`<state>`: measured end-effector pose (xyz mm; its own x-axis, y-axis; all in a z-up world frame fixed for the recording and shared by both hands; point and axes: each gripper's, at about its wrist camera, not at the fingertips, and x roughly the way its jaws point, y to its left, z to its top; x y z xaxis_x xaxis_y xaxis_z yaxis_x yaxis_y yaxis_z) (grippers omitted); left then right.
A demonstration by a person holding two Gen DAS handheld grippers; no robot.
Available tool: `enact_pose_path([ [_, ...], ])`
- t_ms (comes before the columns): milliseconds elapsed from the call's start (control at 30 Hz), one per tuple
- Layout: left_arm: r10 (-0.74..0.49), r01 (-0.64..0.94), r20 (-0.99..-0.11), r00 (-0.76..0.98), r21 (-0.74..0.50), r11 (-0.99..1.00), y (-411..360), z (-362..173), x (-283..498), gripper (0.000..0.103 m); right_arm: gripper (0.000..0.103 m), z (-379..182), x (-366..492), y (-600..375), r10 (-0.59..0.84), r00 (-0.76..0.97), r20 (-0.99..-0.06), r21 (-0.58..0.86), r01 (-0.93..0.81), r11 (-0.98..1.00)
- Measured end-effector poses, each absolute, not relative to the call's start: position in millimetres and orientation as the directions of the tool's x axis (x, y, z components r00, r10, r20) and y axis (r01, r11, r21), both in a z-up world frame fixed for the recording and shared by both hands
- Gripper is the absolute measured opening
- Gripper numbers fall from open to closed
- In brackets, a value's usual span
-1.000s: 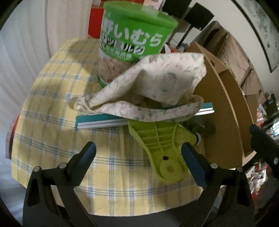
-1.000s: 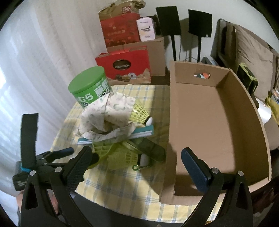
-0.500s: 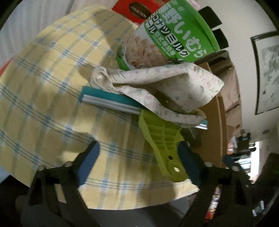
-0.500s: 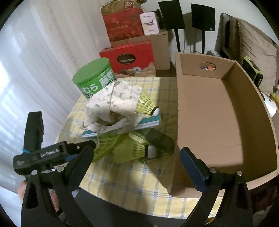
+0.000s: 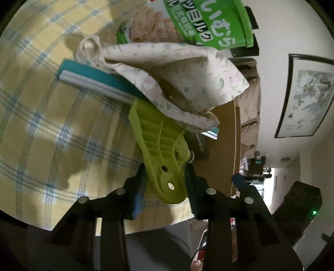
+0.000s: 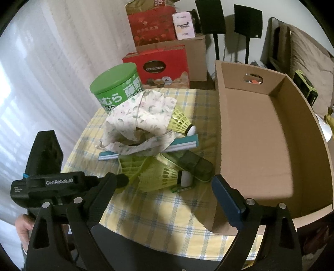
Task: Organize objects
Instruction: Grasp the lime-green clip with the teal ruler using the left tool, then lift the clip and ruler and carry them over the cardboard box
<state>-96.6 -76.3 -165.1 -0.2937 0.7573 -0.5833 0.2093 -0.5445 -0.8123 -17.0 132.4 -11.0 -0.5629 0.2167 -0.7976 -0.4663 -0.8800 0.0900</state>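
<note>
In the left wrist view my left gripper (image 5: pixel 166 177) has its jaws closing on a lime-green ribbed plastic handle (image 5: pixel 158 146), and both pads touch its sides. The handle runs up to a teal and silver bar (image 5: pixel 94 81) under a floral cloth (image 5: pixel 187 68). Behind the cloth stands a green-lidded can (image 5: pixel 208 25). In the right wrist view my right gripper (image 6: pixel 163 179) hovers open with its jaws easing inward and nothing between them, above the pile: cloth (image 6: pixel 142 112), yellow-green shuttlecocks (image 6: pixel 179 118), a dark green case (image 6: pixel 194 164). The left gripper (image 6: pixel 122 179) reaches in from the left.
An open cardboard box (image 6: pixel 261 146) stands on the right of the checked yellow tablecloth (image 6: pixel 146 208). Red gift boxes (image 6: pixel 158 66) and black speaker stands (image 6: pixel 210 16) are behind the table. A hand (image 6: pixel 20 225) holds the left gripper's body.
The left gripper has rolled, dropped toward the table and closed from wide open onto the green handle. The right gripper has hardly moved.
</note>
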Motion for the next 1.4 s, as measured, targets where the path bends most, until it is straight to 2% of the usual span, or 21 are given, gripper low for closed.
enact_pose_path([
  [167,0.751,0.211,-0.573,-0.329,-0.820,-0.533,-76,-161,-97,0.031,0.094,-10,-18,130,0.217,-0.566,-0.796,0.088,-0.462,-0.882],
  [333,0.747,0.186,-0.565,-0.349,-0.824,-0.536,-79,-148,-92,0.021,0.094,-10,-19,127,0.211,-0.571,-0.794,0.093,-0.456,-0.885],
  [467,0.752,0.186,-0.548,-0.366,-0.835,-0.517,-91,-142,-87,0.015,0.094,-14,-20,127,0.150,-0.595,-0.790,0.154,-0.429,-0.890],
  [600,0.753,0.179,-0.534,-0.386,-0.844,-0.506,-97,-136,-84,0.010,0.087,-18,-22,129,0.145,-0.589,-0.795,0.155,-0.428,-0.890],
  [800,0.757,0.151,-0.526,-0.387,-0.846,-0.510,-97,-126,-80,0.009,0.082,-25,-26,135,0.160,-0.573,-0.804,0.127,-0.427,-0.895],
  [900,0.765,0.138,-0.517,-0.385,-0.851,-0.506,-96,-120,-82,0.009,0.076,-29,-30,135,0.156,-0.573,-0.805,0.109,-0.401,-0.909],
  [1033,0.779,0.128,-0.498,-0.382,-0.863,-0.489,-113,-121,-72,0.009,0.074,-35,-32,132,0.112,-0.577,-0.809,0.125,-0.356,-0.926],
  [1267,0.781,0.104,-0.483,-0.397,-0.869,-0.485,-130,-109,-70,0.009,0.074,-40,-26,114,0.114,-0.556,-0.823,0.033,-0.248,-0.968],
  [1333,0.785,0.093,-0.475,-0.398,-0.872,-0.481,-131,-104,-69,0.009,0.069,-45,-27,111,0.141,-0.536,-0.832,-0.006,-0.246,-0.969],
  [1400,0.790,0.085,-0.467,-0.396,-0.876,-0.475,-128,-99,-70,0.009,0.047,-46,-30,109,0.169,-0.528,-0.832,-0.043,-0.242,-0.969],
])
